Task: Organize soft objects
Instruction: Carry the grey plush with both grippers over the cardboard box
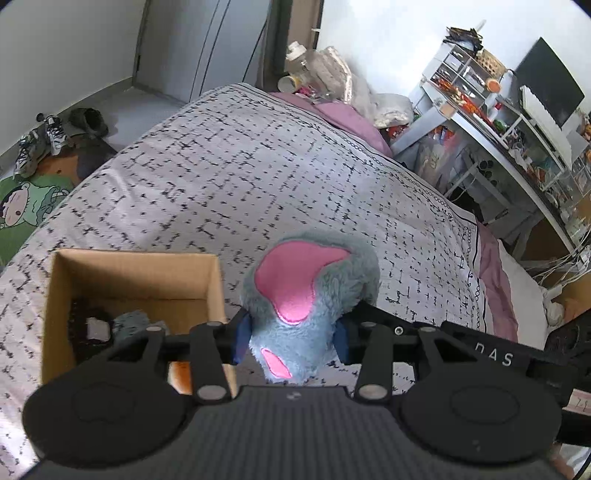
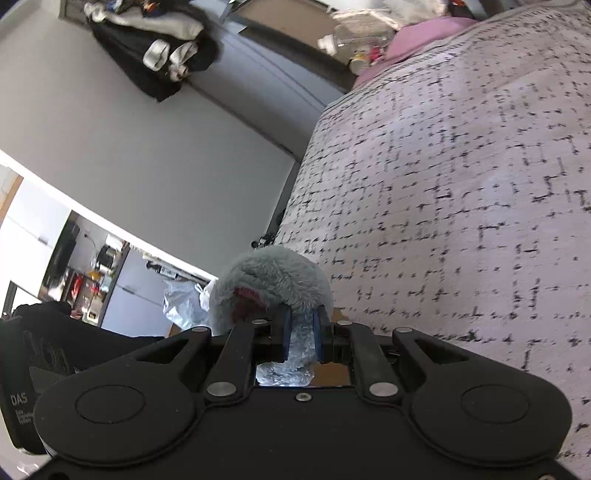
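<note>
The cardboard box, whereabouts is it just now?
In the left wrist view the cardboard box sits open on the patterned bedspread, lower left, just left of the grey plush toy held in the left gripper.

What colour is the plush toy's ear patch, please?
Pink, set in grey-blue fur of the fluffy plush toy; clearest in the left wrist view.

Both views are bright with daylight. In the left wrist view the light falls from the upper right, whitening the wall there and washing out the bedspread toward its far edge. The cardboard box holds deep shadow inside. Fisheye distortion bends the bed's edges and blackens the corners. In the right wrist view the bedspread print smears with motion blur, and the doorway at left glares white.
</note>
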